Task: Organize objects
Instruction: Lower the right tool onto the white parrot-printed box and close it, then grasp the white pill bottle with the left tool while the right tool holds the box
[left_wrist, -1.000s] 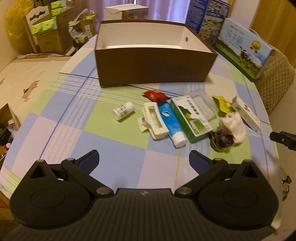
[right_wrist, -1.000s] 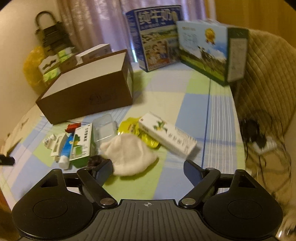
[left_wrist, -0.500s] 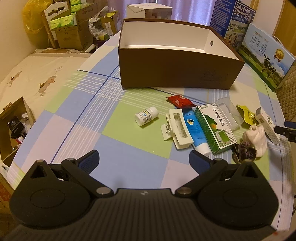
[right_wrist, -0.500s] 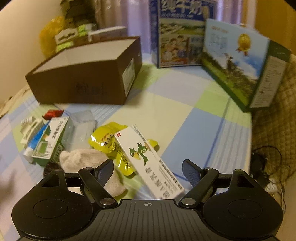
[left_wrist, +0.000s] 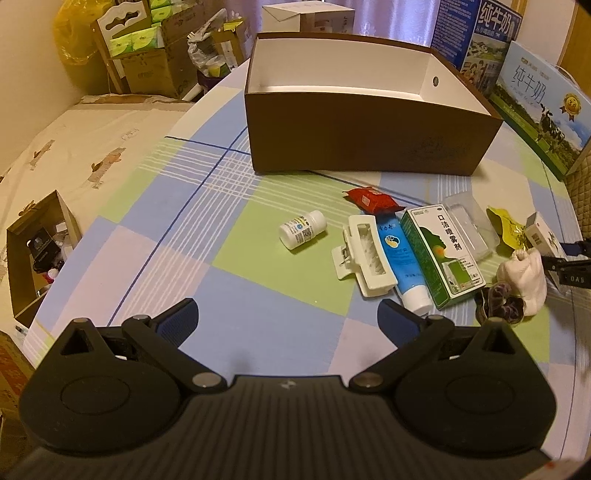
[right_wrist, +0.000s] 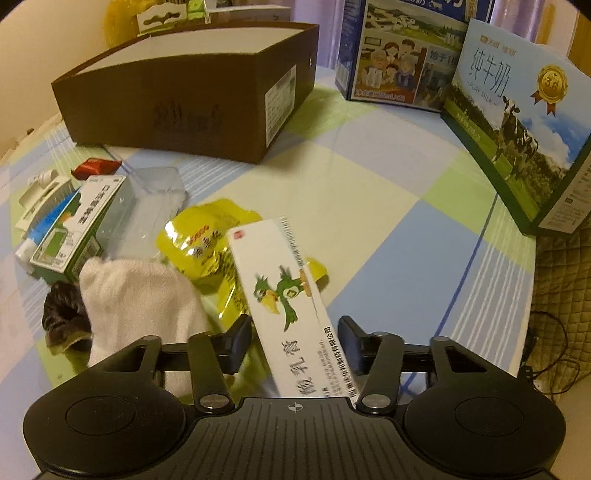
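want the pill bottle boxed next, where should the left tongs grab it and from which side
Grip the pill bottle across its round body, midway between cap and base, coming down from above. It lies on its side on the cloth, apart from the hair clip, so both curved flanks are free. The left tongs are open and probably wide enough; set the fingers square to its long axis.

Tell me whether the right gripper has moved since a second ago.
Yes. The right gripper has come down and closed in around the white parrot box, while the brown box stays put.

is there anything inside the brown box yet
No, in the left wrist view the brown box shows only bare white inner walls and floor, though its near part is hidden.
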